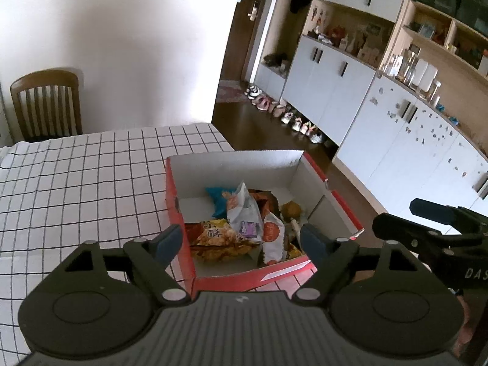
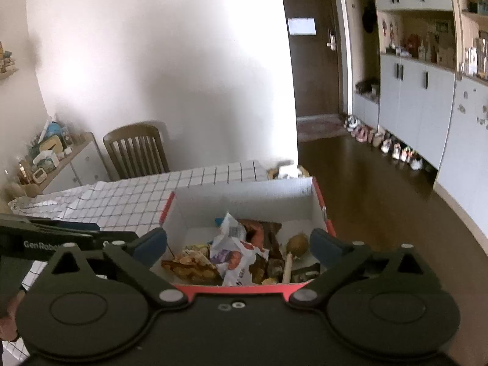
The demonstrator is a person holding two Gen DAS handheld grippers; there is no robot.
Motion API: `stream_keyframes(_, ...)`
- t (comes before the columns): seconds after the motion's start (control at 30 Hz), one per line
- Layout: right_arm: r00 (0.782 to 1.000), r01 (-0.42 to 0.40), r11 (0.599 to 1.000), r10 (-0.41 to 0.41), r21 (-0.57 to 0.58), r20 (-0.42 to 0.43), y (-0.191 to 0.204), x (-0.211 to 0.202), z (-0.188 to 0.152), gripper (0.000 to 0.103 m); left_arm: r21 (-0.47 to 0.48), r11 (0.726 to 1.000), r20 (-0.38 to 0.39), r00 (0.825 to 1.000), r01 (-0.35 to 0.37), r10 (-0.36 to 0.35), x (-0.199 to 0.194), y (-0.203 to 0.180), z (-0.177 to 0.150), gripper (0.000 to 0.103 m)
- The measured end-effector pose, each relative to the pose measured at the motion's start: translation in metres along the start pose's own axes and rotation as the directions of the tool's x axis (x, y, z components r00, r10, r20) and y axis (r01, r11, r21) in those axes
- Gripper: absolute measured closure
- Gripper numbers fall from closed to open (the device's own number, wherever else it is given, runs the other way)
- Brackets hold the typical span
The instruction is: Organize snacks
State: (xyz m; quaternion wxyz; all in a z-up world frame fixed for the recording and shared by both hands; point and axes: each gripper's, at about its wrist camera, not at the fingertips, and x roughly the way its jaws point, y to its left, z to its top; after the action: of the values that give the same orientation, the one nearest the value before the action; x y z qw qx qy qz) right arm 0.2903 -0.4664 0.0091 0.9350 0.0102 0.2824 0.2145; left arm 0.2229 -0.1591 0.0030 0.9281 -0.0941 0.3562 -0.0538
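Note:
A red cardboard box (image 1: 180, 213) with a white inside stands at the table's right edge and holds several snack packets: a white packet (image 1: 244, 213), a yellow-orange packet (image 1: 216, 238), a blue packet (image 1: 218, 198) and a round brown snack (image 1: 291, 209). My left gripper (image 1: 241, 239) is open and empty, above the box's near wall. My right gripper (image 2: 238, 244) is open and empty, above the same box (image 2: 244, 195), over the white packet (image 2: 231, 247). The right gripper's body shows in the left wrist view (image 1: 433, 228).
The table has a white cloth with a black grid (image 1: 76, 177). A wooden chair (image 1: 45, 103) stands behind it by the wall. White cabinets (image 1: 335, 79) and a row of shoes (image 1: 289, 116) line the right side. A cluttered sideboard (image 2: 52, 155) stands at the far left.

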Motion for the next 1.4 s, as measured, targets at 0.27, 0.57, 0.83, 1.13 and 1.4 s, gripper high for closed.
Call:
stream_keyframes(0.27,0.999,-0.017,1.0,0.017,0.011,0.044,0.007,-0.013,-0.005,0.0,0.007,1.0,0.047,0.999,-0.007,0.006,-0.017,-0.003,-0.012,0.0)
stream_keyframes(0.57,0.999,-0.031,0.999,0.03,0.02,0.043,0.008,-0.022,-0.012,0.0,0.023,0.997,0.044,0.997,-0.07,0.069,-0.027,-0.004,-0.021,0.0)
stream_keyframes(0.83,0.999,-0.036,0.999,0.035,0.016,0.037,0.011,-0.026,-0.015,0.0,0.022,0.997,0.037,0.996,-0.079,0.078,-0.031,-0.008,-0.025,0.0)
stream_keyframes(1.13,0.999,-0.039,0.999,0.038,0.025,0.035,0.009,-0.026,-0.015,0.0,0.02,0.997,0.026,0.997,-0.076,0.075,-0.031,-0.012,-0.024,0.0)
stream_keyframes(1.4,0.999,-0.038,0.999,0.037,0.029,0.038,0.008,-0.027,-0.016,0.0,0.019,0.997,0.031,0.997,-0.074,0.073,-0.031,-0.014,-0.024,0.0)
